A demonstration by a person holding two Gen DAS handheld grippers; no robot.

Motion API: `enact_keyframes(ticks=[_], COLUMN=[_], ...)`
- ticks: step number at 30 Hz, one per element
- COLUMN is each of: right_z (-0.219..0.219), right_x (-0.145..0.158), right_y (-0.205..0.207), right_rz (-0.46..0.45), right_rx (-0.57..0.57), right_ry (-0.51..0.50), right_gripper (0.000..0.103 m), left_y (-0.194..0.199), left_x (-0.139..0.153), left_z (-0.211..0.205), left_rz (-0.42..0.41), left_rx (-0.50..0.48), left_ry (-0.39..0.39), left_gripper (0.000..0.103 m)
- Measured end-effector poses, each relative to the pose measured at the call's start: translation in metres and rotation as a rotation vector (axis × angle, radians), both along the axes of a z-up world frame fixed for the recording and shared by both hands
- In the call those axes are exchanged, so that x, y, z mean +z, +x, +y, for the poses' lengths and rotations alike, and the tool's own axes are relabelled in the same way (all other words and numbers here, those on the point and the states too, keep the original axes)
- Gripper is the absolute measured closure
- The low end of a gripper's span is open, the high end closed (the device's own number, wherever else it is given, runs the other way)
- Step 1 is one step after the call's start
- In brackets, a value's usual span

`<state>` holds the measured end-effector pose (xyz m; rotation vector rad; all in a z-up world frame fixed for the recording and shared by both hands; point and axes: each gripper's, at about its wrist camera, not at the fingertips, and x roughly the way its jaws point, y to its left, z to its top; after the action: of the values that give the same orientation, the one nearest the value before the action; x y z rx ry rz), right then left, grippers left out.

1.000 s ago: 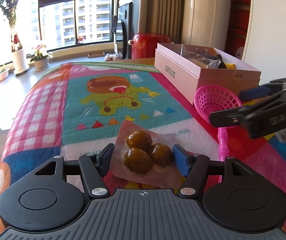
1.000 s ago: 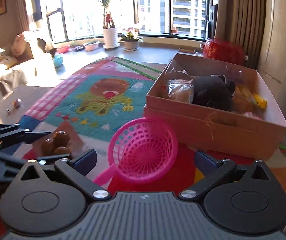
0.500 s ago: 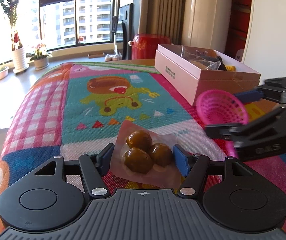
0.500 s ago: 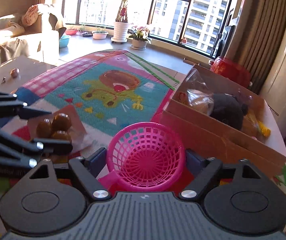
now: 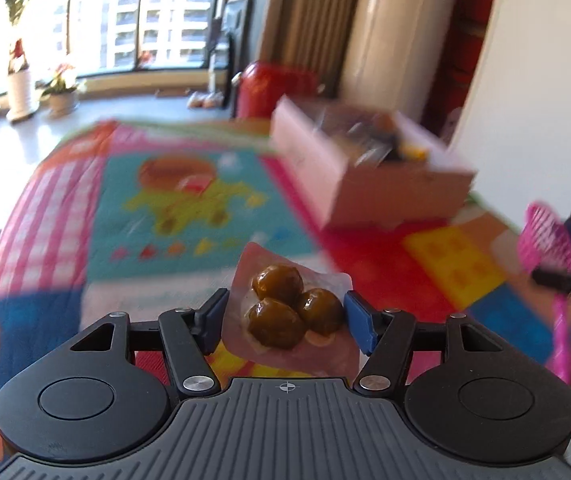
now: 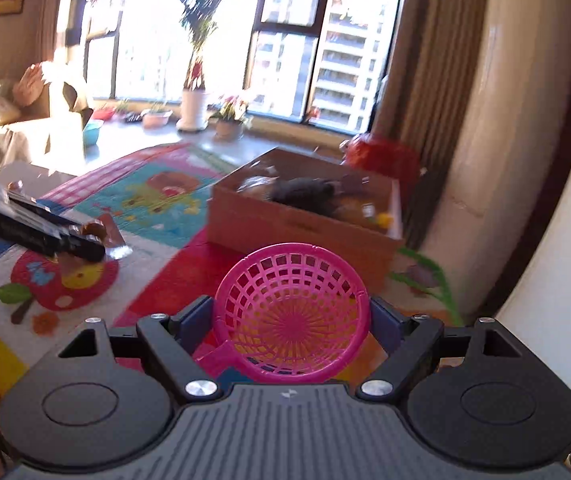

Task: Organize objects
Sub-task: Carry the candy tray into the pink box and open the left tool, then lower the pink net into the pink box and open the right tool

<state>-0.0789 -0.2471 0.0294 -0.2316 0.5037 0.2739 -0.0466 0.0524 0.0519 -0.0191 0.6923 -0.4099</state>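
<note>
Between the blue pads of my left gripper (image 5: pixel 285 320) sat a clear packet of three brown glazed balls (image 5: pixel 287 312), pinched at both edges and held above the cartoon-print mat (image 5: pixel 189 200) on the worktop. No writing could be read on the packet or on anything else; that view was blurred. Further right on the mat stood the open cardboard box (image 5: pixel 365 184), stuffed with wrapped things, with a red pot (image 5: pixel 273 88) behind it. At the far right edge I could make out the pink basket (image 5: pixel 547 240) side-on, carried by my right gripper (image 5: pixel 565 272).

From the right wrist, my left gripper (image 6: pixel 81 240) reached in at the left, the packet (image 6: pixel 103 234) in its tips above an apple picture on the mat (image 6: pixel 157 200). The box (image 6: pixel 293 228) lay in the middle distance, and only this view showed a dark furry thing (image 6: pixel 305 192) inside it. Nearest, my right gripper (image 6: pixel 291 320) clasped the round pink basket (image 6: pixel 291 320) by its rim on both sides, well short of the box.
</note>
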Motion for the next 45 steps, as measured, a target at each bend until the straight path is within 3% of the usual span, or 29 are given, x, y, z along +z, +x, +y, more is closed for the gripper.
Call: enact_keyframes(ticks=[7,10,11,14,15,19,25,30,33,39,45], right_z=[-0.017,-0.020,-0.021,-0.023,-0.024,-0.028,-0.036,-0.037,-0.022,0.016,0.028], right_x=[-0.006,-0.008,-0.008,-0.010,-0.010,-0.013,0.002,0.040,0.052,0.035,-0.003], right_y=[-0.004,-0.010,-0.011,-0.009,-0.009,-0.004,0.023,0.092,0.149,0.238,0.268], right_rz=[-0.034,-0.053,-0.054,-0.044,-0.042,-0.028,-0.038,-0.103,-0.133,-0.102,-0.013], right_rx=[-0.012,-0.020,-0.021,-0.026,-0.029,-0.034,-0.040,-0.059,-0.055,0.017,0.111], right_ry=[0.077,0.076,0.075,0.073,0.072,0.074,0.101,0.067,-0.045,-0.226,-0.284], right_gripper=[0.020,0.020,0.020,0.020,0.020,0.020,0.020,0.020,0.020,0.020,0.020], left_y=[0.067,0.110,0.122,0.141,0.142,0.138,0.114,0.090,0.086,0.087,0.084], left_x=[0.071,0.068,0.062,0.039,0.035,0.028,0.019,0.003,-0.003,-0.014,-0.020], left_z=[-0.078,-0.108,-0.119,-0.148,-0.150,-0.134,-0.101,-0.081,-0.066,-0.034,-0.007], left_rz=[-0.131,-0.101,-0.087,-0.106,-0.124,-0.144,-0.175,-0.124,-0.072,-0.003,0.015], left_rx=[-0.044,-0.033,-0.039,0.013,0.028,0.061,0.065,0.065,0.067,0.104,0.134], left_ry=[-0.158,-0.268,-0.273,-0.179,-0.184,-0.280,-0.242,-0.204,-0.220,-0.232,-0.267], left_gripper=[0.036,0.035,0.035,0.040,0.040,0.040,0.040,0.040,0.040,0.040,0.040])
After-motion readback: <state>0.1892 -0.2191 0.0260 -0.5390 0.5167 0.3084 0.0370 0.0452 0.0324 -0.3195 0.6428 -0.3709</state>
